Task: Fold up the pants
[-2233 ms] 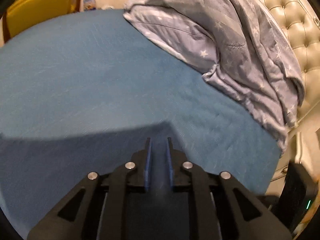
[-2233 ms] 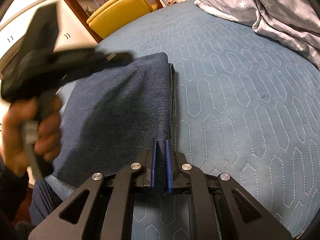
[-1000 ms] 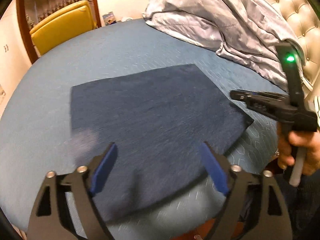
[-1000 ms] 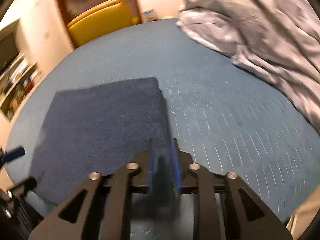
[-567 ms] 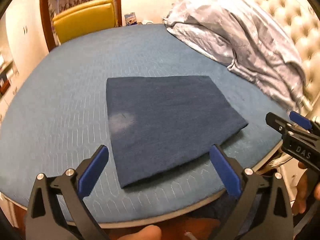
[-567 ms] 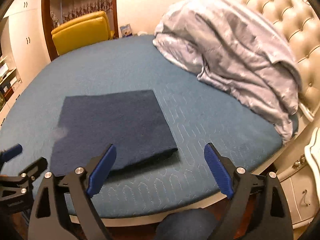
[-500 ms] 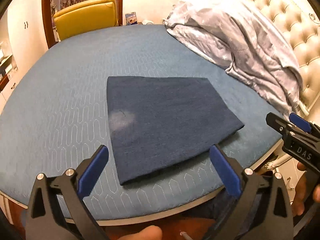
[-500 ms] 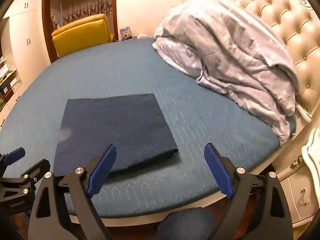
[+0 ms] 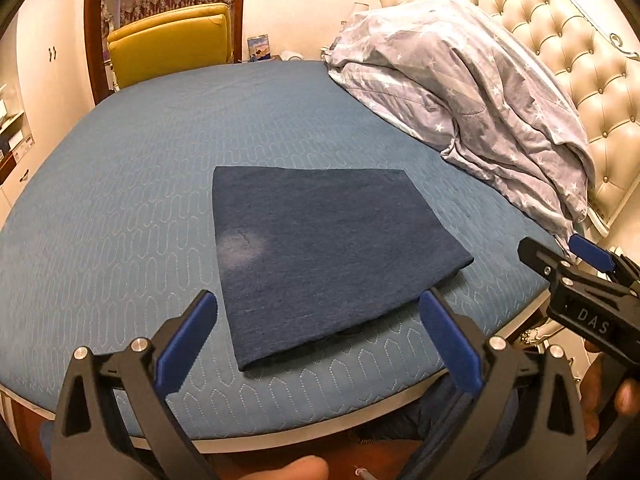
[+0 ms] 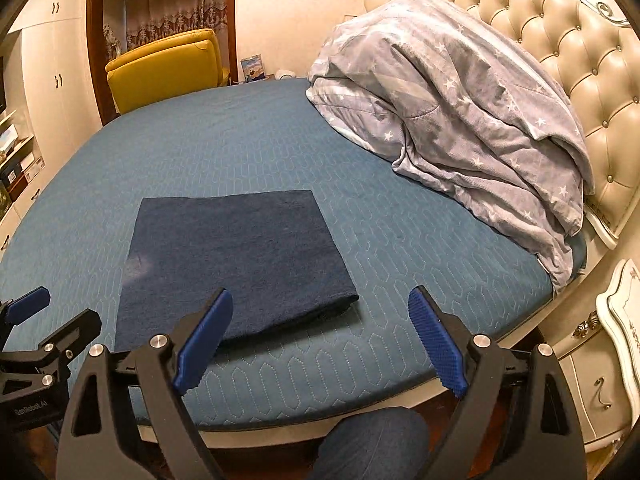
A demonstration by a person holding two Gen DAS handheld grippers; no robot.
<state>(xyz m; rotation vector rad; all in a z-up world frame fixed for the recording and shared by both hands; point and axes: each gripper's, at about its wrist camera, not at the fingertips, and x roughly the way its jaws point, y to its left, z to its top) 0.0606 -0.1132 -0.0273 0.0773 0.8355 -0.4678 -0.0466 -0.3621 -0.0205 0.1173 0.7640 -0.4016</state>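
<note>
The dark blue pants (image 9: 320, 248) lie folded into a flat rectangle near the front edge of the blue quilted bed (image 9: 140, 168). In the right wrist view the same folded pants (image 10: 236, 260) sit left of centre. My left gripper (image 9: 316, 316) hangs above the bed's front edge, jaws wide open, nothing between them. My right gripper (image 10: 320, 312) is also wide open and empty, held back from the pants' near right corner. Each gripper shows at the edge of the other's view.
A crumpled grey star-print duvet (image 10: 460, 112) is heaped at the right against the cream tufted headboard (image 10: 572, 52). A yellow armchair (image 9: 168, 44) stands beyond the bed's far side. A white nightstand (image 10: 616, 340) stands at the right. A person's knee (image 10: 372, 444) shows below the bed edge.
Both grippers let go of the pants, opened wide and drew back and up from the bed. The pants now lie folded flat. In the last half second nothing moved.
</note>
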